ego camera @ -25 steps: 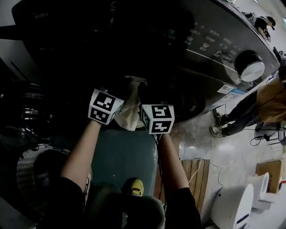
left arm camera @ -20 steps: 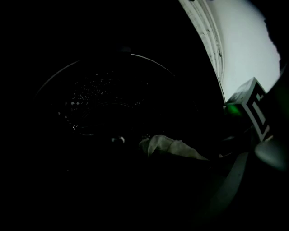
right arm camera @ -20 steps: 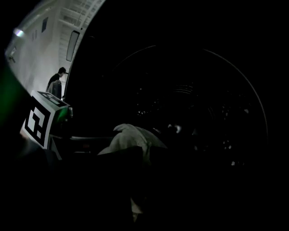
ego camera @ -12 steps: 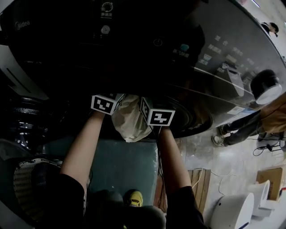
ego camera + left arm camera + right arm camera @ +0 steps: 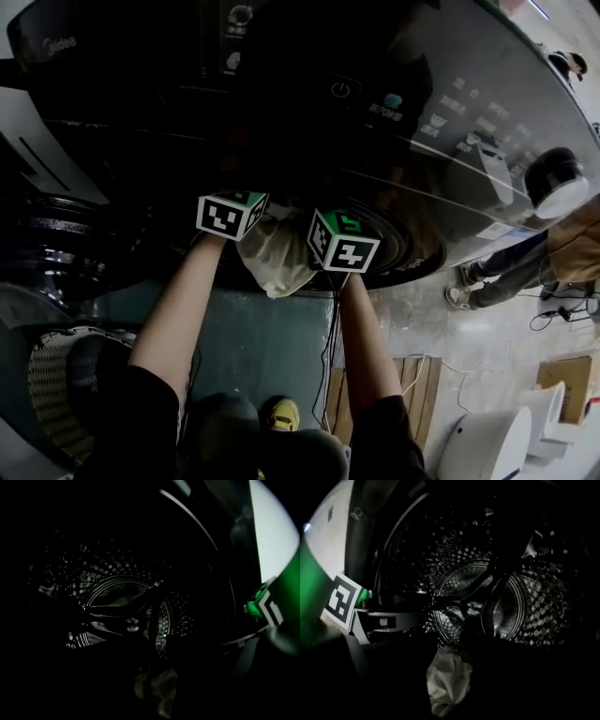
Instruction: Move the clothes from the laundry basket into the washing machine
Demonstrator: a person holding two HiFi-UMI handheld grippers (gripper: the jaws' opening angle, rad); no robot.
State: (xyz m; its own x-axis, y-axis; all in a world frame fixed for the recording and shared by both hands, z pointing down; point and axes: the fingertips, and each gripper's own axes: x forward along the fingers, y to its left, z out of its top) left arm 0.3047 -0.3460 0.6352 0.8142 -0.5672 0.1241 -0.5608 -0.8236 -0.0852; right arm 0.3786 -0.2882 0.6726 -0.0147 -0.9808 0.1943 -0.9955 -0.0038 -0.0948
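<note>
Dim teal floor (image 5: 267, 333) lay below as I worked the rig at the front-loading washing machine (image 5: 450, 141), its round door (image 5: 56, 253) swung open to the left. Both arms reached level into the mouth of the drum (image 5: 501, 606).

The left gripper (image 5: 234, 211) and right gripper (image 5: 339, 242) sat side by side. A beige garment (image 5: 272, 258) was bunched between them and drooped over the near lip of the opening. The jaws of both had just been opening. Each pair stood apart with the pale cloth lying low in the gap, and I saw no pad pressing on it.

I judged this piece only partly delivered: its far end seemed to be inside the drum, while its near end hung outside. No other garment showed in the lit part of the drum.

The white laundry basket (image 5: 47, 394) stood at near left, below the door. Its inside was too dark for me to say whether more clothes waited.
</note>
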